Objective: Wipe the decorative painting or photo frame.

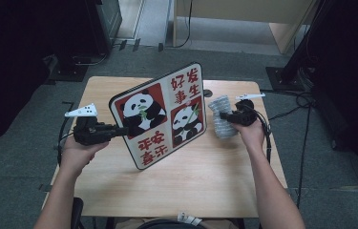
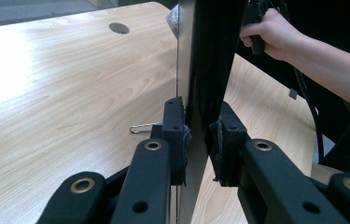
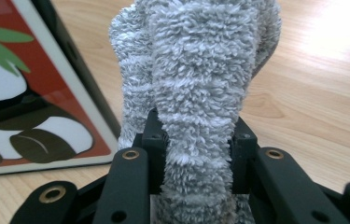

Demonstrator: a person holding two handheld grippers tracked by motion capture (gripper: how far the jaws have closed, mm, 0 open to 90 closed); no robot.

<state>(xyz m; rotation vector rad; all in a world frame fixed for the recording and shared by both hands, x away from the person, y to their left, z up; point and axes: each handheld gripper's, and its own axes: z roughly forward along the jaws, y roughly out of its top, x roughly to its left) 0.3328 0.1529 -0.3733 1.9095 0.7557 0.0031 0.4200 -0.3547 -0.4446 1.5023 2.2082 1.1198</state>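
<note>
High view: one panda board point(image 1: 160, 114) stands on edge over the table point(image 1: 205, 176), tilted, long axis running diagonally toward the far right, pinched at its near-left edge by the left gripper point(image 1: 119, 130). Right gripper point(image 1: 222, 115) is clamped on one grey cloth point(image 1: 220, 121), just beside the board's right edge. Left gripper view: one paper clip point(image 2: 143, 127) on the table near the board.

Two forearms reach forward from below. The left gripper point(image 1: 119, 130) points right, jaws clamped; the right gripper point(image 1: 223, 115) points left, jaws clamped.
</note>
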